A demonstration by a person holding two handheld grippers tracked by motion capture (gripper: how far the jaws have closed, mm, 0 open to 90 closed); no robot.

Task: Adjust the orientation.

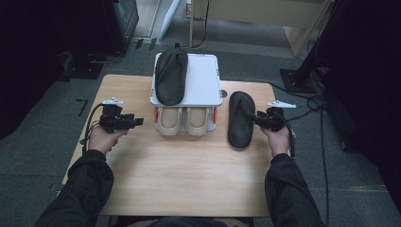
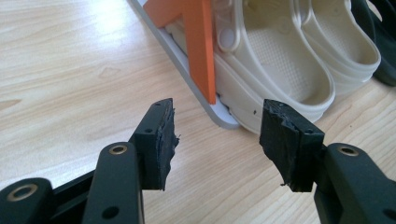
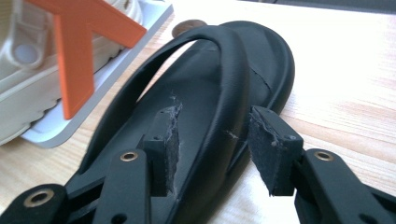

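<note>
One black flip-flop (image 1: pixel 170 75) lies on top of a white two-level shoe rack (image 1: pixel 204 80) at the table's far middle. Two beige clogs (image 1: pixel 169 120) (image 1: pixel 197 120) sit side by side under its shelf. A second black flip-flop (image 1: pixel 241 118) lies on the table right of the rack. My right gripper (image 1: pixel 257 117) is at its right side, open. In the right gripper view the flip-flop's strap (image 3: pixel 229 79) runs between the pads (image 3: pixel 268 149) of the right gripper (image 3: pixel 212 140), and they do not press on it. My left gripper (image 1: pixel 138 122) stands open left of the rack. The left gripper (image 2: pixel 217 126) holds nothing and points at the nearer clog (image 2: pixel 280 60).
The wooden table (image 1: pixel 189 175) has free surface in front of the rack. Orange struts (image 2: pixel 201 46) hold up the rack's shelf. A small dark round mark (image 1: pixel 223 93) sits by the rack's right corner. Cables and dark stands (image 1: pixel 302 75) are on the floor beyond the table.
</note>
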